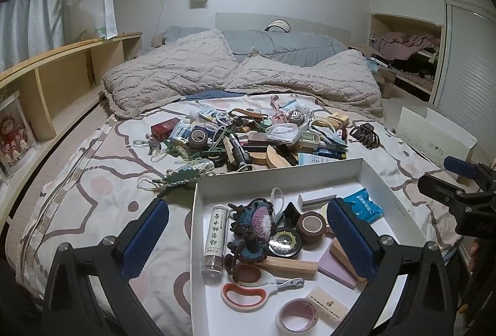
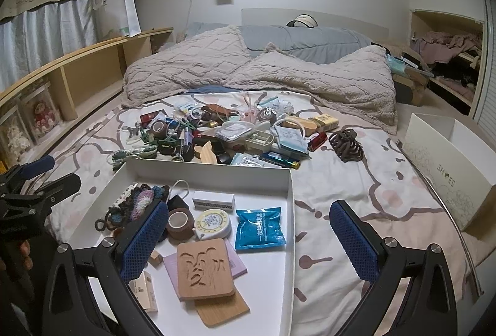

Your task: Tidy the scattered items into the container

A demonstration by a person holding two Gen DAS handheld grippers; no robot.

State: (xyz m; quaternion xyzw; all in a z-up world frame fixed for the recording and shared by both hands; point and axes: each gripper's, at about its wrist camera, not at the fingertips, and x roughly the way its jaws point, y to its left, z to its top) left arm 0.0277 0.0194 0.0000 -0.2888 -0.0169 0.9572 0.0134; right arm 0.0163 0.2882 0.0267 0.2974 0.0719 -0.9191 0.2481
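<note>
A: Left wrist view first. Left gripper spread wide, nothing between the pads, hovering over the white tray. Tray sits on the bed at the near end, already holding a crochet piece, clear tube, orange-handled scissors, pink tape roll, blue sachet.

B: And the rest?

A: Scattered pile lies on the bedsheet just beyond the tray's far wall. Brown hair claw sits apart, to the right of it.

B: Right wrist view?

A: Right gripper also spread, empty, straddling the tray's right wall. Carved wooden coaster and round tape measure inside.

B: Step?

A: Looks between picks, maybe a third done. Pile still big.

B: Next move?

A: Probably reach over the far wall, take an edge item: green lighter for right, green crochet piece for left. Watch the tangled cords.
</note>
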